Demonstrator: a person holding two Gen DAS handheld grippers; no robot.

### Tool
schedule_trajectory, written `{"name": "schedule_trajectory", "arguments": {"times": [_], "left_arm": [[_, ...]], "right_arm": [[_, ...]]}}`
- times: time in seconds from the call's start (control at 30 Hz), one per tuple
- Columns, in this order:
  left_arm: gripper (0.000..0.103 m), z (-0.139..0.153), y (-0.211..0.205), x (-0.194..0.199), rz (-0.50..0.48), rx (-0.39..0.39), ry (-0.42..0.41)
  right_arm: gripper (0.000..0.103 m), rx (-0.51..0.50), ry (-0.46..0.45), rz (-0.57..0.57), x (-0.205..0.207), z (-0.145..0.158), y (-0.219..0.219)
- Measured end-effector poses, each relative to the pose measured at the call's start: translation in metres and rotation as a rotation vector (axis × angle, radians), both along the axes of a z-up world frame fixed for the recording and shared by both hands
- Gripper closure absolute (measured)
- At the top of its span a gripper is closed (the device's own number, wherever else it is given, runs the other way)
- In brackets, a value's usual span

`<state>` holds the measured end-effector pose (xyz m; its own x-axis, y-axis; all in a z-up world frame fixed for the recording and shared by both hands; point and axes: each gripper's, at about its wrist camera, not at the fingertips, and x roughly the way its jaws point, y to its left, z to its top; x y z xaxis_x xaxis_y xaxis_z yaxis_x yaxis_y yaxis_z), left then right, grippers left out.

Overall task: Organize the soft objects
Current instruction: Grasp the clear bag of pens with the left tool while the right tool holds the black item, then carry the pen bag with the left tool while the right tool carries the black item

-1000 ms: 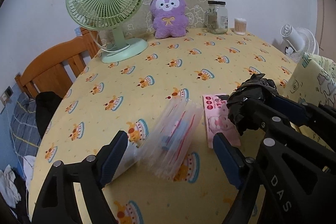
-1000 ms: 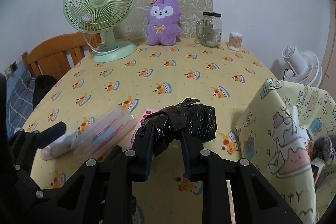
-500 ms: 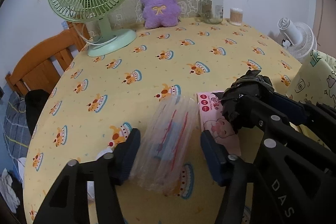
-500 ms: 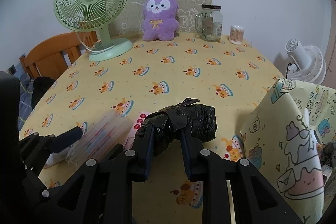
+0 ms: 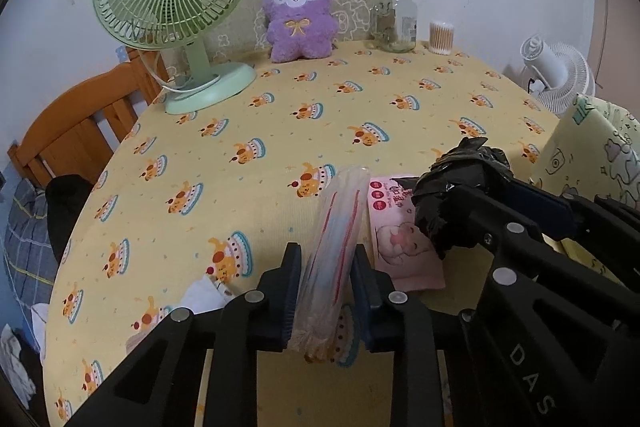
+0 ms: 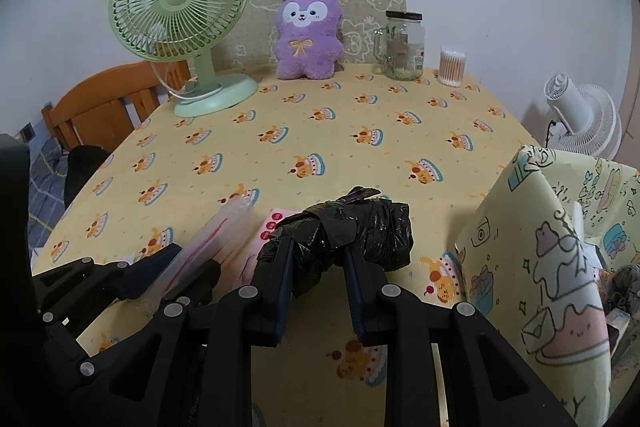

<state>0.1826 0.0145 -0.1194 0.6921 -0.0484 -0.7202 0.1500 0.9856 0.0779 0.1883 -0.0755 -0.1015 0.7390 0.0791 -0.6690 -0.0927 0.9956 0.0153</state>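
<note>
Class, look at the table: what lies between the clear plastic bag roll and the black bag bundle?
A pink tissue pack lies flat between them, clearest in the left wrist view.

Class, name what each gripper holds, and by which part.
Left gripper: clear plastic bag stack, gripped at its near end. Right gripper: black plastic bag bundle, gripped at its left part.

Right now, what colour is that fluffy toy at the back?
The plush toy is purple with a white face, clearest in the right wrist view.
</note>
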Motion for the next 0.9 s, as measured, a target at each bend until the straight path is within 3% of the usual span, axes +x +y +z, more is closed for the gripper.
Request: {"name": "schedule_trajectory", "arguments": {"times": [0.13,0.43,0.6,0.9], "left_arm": [[0.087,0.002,0.002,-0.008,0.013,-0.019,0.0],[0.087,0.011,0.008,-0.027,0.038,-0.037,-0.024],[0.087,0.016,0.011,-0.039,0.045,-0.087,-0.034],[0.087,0.032,0.011,-0.059,0.064,-0.089,-0.077]], "right_arm": [[0.076,0.002,-0.003,0.008,-0.007,0.002,0.001],[0.076,0.003,-0.03,0.025,-0.027,0.012,0.006],[0.076,0.008,-0.047,0.033,-0.038,0.019,0.008],[0.076,0.017,-0.084,0.048,-0.058,0.035,0.01]]}}
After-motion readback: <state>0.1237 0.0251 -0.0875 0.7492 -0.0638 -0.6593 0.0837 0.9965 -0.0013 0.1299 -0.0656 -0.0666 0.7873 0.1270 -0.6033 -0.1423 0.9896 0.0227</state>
